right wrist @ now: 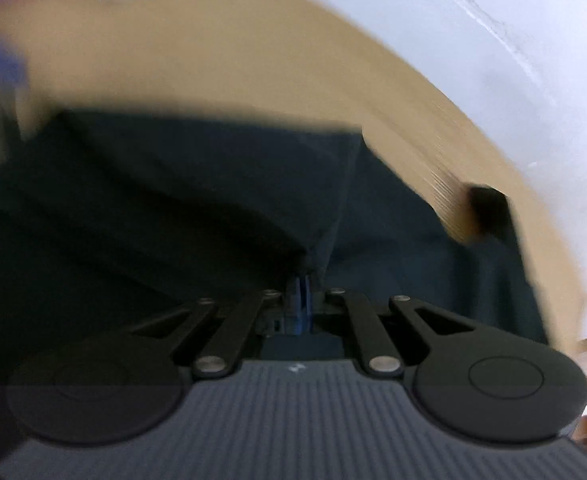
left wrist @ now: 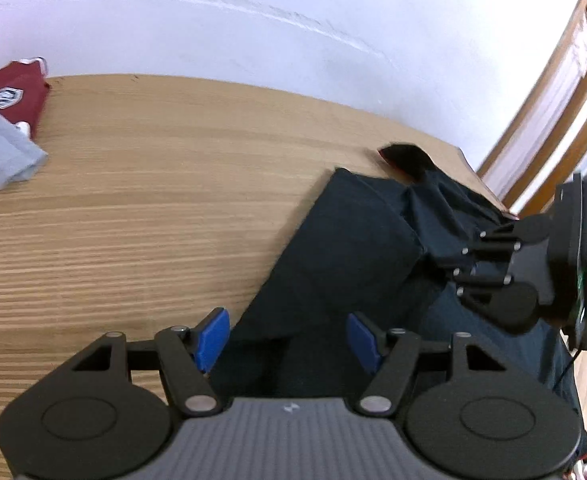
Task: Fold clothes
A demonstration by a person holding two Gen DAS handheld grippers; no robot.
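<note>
Pinching dark garment [right wrist: 213, 184], right tool [right wrist: 302, 280]

Garment [left wrist: 345, 248] on table [left wrist: 141, 208], right

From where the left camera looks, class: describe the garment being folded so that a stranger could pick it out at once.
Find the wooden table against the white wall. At its right end, spilling over the near edge, lies the dark navy garment, with the right tool pinching a fold of it. Unlike the maroon shirt and grey cloth at the far left, it is plain, dark and large.
</note>
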